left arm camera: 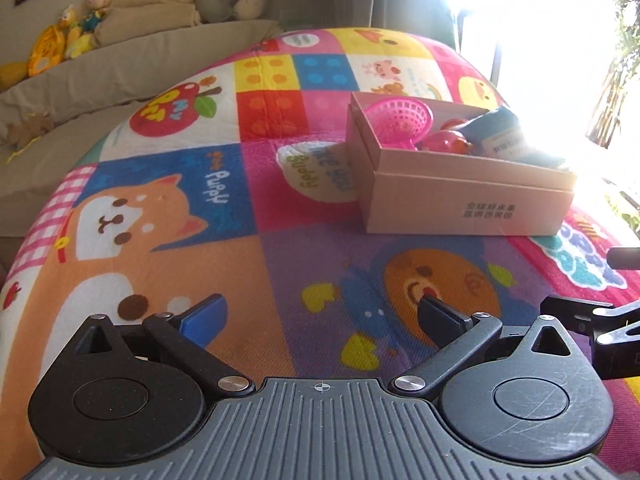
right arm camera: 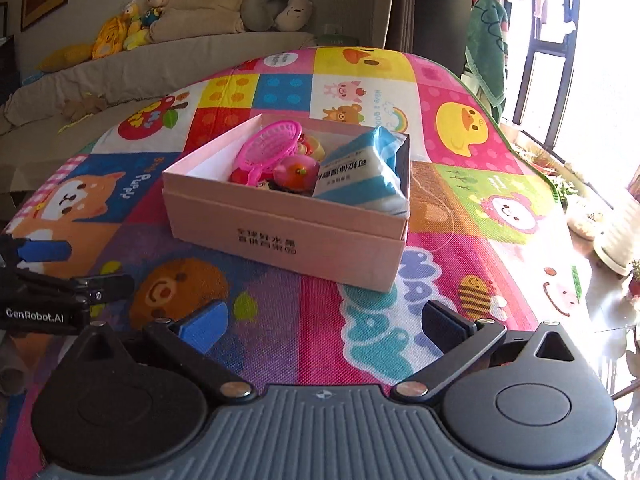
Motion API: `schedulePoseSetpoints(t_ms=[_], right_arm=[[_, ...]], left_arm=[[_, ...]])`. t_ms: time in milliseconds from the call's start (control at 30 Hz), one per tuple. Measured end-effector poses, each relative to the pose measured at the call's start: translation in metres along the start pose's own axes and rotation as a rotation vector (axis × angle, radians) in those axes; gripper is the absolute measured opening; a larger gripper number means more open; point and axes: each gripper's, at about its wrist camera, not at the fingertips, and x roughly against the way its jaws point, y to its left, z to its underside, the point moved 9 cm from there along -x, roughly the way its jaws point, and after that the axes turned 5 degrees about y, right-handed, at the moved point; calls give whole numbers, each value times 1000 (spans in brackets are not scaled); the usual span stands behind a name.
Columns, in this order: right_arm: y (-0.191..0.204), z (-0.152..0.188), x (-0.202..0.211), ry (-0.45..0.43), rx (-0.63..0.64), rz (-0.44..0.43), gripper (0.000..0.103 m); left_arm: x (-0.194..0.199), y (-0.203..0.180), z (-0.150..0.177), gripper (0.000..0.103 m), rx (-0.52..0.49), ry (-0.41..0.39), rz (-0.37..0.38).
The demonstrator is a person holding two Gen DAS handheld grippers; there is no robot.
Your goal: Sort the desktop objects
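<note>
The right gripper (right arm camera: 322,322) stood spread wide with nothing between its blue pad and its black pad, hovering above the colourful cartoon-printed mat (right arm camera: 280,344) that covered the bench. Straight ahead of it, a little way off, sat the pink cardboard box (right arm camera: 280,236), open at the top. Inside the box lay a pink plastic strainer (right arm camera: 270,148) toward the far left, a round pink toy (right arm camera: 298,172) near the middle, and a blue-and-white tissue pack (right arm camera: 360,176) leaning against the right wall. To the left of the right gripper, low at the edge of its view, part of the left gripper (right arm camera: 44,250) showed. The left gripper (left arm camera: 320,316) was likewise spread wide and empty over the mat (left arm camera: 240,264), and the box (left arm camera: 464,200) stood ahead of it and to its right, with the strainer (left arm camera: 400,118) and the tissue pack (left arm camera: 508,136) visible over the rim. Farther off, beyond the bench and to the left, a beige sofa (right arm camera: 160,64) carried several plush toys (right arm camera: 132,28).
</note>
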Motion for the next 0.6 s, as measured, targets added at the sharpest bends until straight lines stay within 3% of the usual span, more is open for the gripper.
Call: schedulePoseSetpoints(t_ms=[33,233,600], right_arm=[[3,5,-4,17,-2,-7,103],[-2,10,-23,69,-70,-38,103],[-2,12,-23,0,-101,-17,103]], left_arm=[[-3,0,3,103,-4,32,-12],[-3,0,5,103,-1,26,-25],[-3,1,5,103,7,23,-17]])
